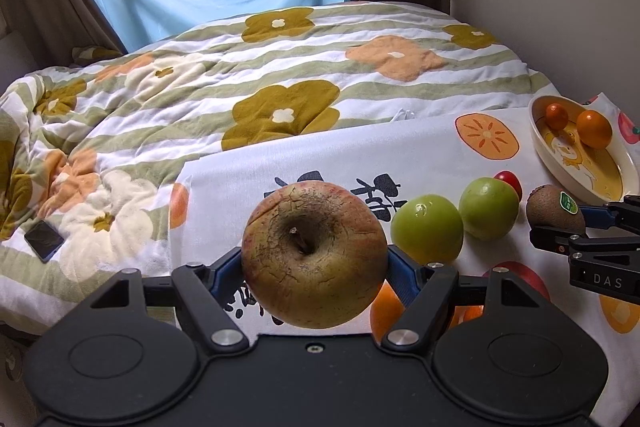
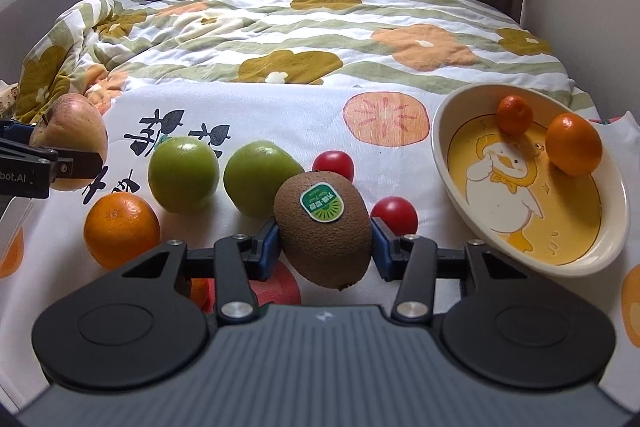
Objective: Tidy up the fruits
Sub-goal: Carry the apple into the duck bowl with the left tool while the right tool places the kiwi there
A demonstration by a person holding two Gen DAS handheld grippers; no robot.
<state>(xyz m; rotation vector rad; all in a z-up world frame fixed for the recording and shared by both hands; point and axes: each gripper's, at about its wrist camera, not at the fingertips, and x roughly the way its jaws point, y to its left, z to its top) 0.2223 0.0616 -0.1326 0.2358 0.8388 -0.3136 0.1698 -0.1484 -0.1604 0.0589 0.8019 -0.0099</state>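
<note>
**Two fruits in the dish, two in hand, six left on the cloth**

The oval duck-print dish [image 2: 532, 255] at the right of the fruit-print cloth [image 2: 280, 107] holds two small oranges [image 2: 574, 149], one near its far rim and one against its right wall. That looks like the finished part of the job.

Both tools are loaded. The left tool [image 1: 314, 261] is clenched on a russeted apple [image 1: 314, 255], its blue pads [image 1: 394, 273] pressed to either side, and appears to hold it clear of the cloth. The right tool [image 2: 325, 239] grips a kiwi [image 2: 325, 227] with a green sticker, also apparently lifted, just left of the dish.

On the cloth, which is spread over the bed [image 2: 280, 27], there remain two green apples [image 2: 183, 174], two cherry tomatoes [image 2: 394, 214] and one larger orange [image 2: 121, 229].

Judging by this, the task is under halfway: the kiwi is nearest to going in, the apple well apart from the dish.
</note>
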